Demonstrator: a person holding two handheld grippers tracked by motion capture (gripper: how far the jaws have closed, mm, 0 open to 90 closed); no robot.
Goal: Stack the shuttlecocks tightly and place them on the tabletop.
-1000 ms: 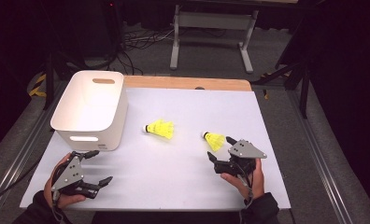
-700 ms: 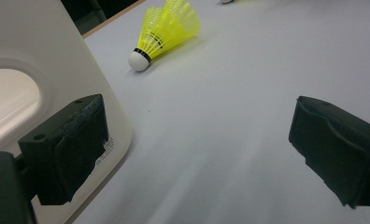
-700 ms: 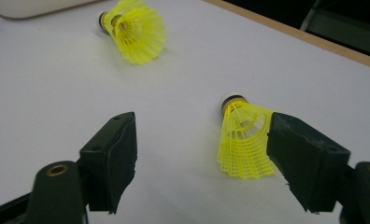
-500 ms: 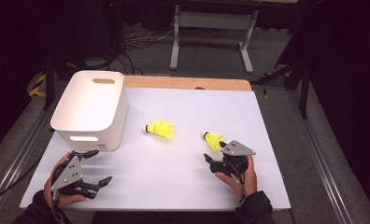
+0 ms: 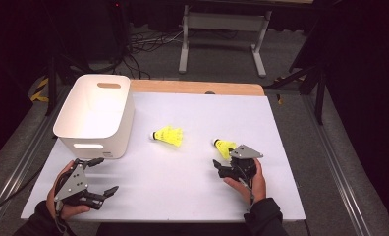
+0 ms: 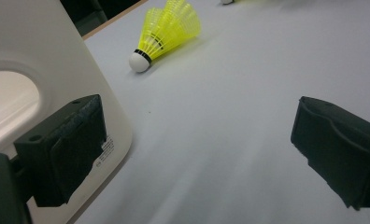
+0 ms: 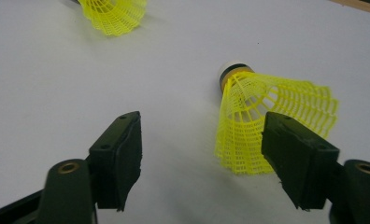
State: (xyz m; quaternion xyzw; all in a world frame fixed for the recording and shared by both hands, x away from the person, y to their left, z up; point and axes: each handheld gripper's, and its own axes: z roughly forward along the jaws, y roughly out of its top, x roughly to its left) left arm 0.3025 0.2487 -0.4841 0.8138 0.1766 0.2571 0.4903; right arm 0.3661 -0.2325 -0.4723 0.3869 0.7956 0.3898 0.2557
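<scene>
1. The right gripper [image 5: 228,162] sits low on the desk [image 5: 192,187] at the near shuttlecock [image 5: 224,146], which lies on its side on the white sheet, cork pointing away from the person. In the right gripper view its fingers [image 7: 120,154] stand apart and have just been closing. The yellow skirt [image 7: 262,126] lies partly between them, next to the right-hand pad, but no pad presses on it, so the grasp is not yet made.
2. Coming in along the skirt's open end looks like a choice: the mesh gives under the pads, whereas the round cork would likely slip.
3. The left gripper [image 5: 98,176] rests at the desk's near left corner beside the white bin [image 5: 97,115]. Its fingers [image 6: 66,149] are spread wide with nothing between them, seemingly parked while the other hand works.
4. The second shuttlecock [image 5: 168,136] lies mid-desk between the bin and the right gripper, apart from both, cork toward the bin.
5. The bin's open top suggests it is the place for the shuttlecocks.
6. Hard to make out:
   - from above, the right gripper covers most of the near shuttlecock's skirt;
   - whether the right-hand pad already grazes the mesh cannot be told;
   - the second shuttlecock's cork is cut off in the right gripper view.
</scene>
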